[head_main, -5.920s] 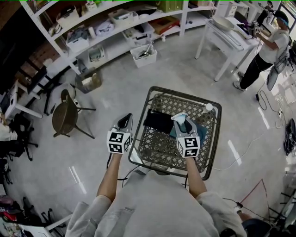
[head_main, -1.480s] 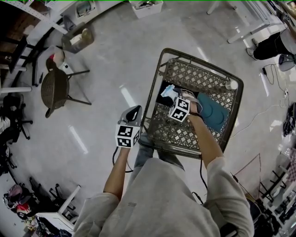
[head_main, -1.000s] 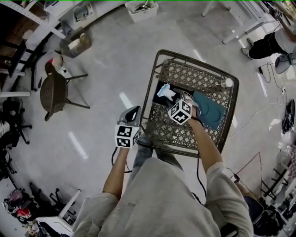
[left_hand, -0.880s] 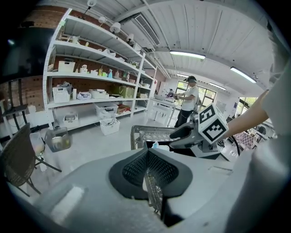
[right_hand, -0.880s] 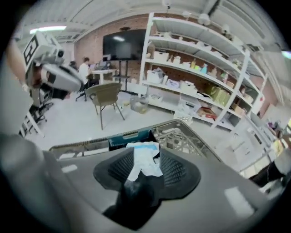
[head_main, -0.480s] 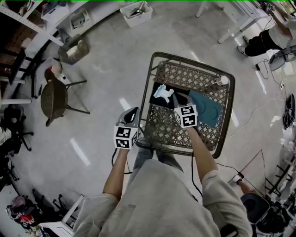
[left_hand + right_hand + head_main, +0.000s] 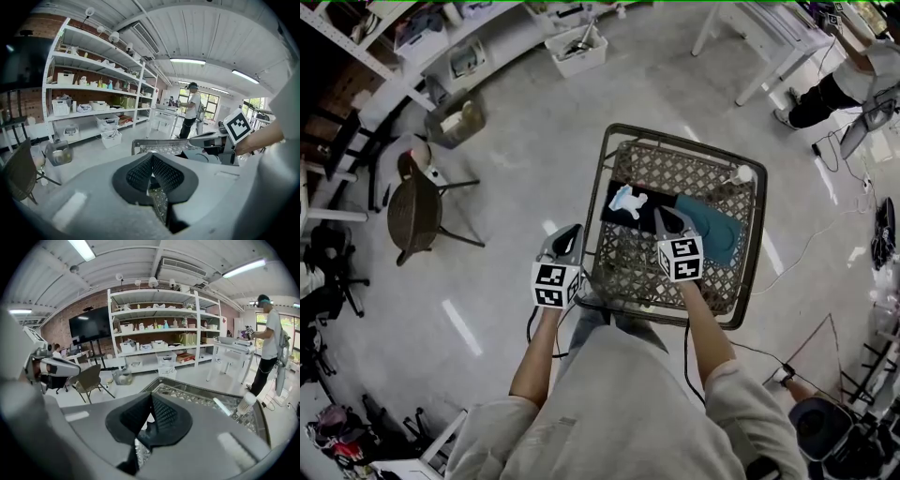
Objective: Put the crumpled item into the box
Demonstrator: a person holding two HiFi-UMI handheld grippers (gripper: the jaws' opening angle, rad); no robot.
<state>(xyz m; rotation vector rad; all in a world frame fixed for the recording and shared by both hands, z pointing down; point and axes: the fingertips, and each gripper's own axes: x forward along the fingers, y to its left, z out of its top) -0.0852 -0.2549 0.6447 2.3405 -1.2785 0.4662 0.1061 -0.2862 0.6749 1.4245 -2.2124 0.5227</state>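
Head view: the pale crumpled item point(image 7: 625, 199) lies in the black box point(image 7: 636, 217) on the lattice bench point(image 7: 694, 169).
Left gripper view: left tool point(image 7: 151, 161) pinched together, empty.
Right gripper view: right tool point(image 7: 151, 401) just closed, empty.

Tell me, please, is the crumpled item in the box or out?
In: the crumpled item lies within the outline of the black box.
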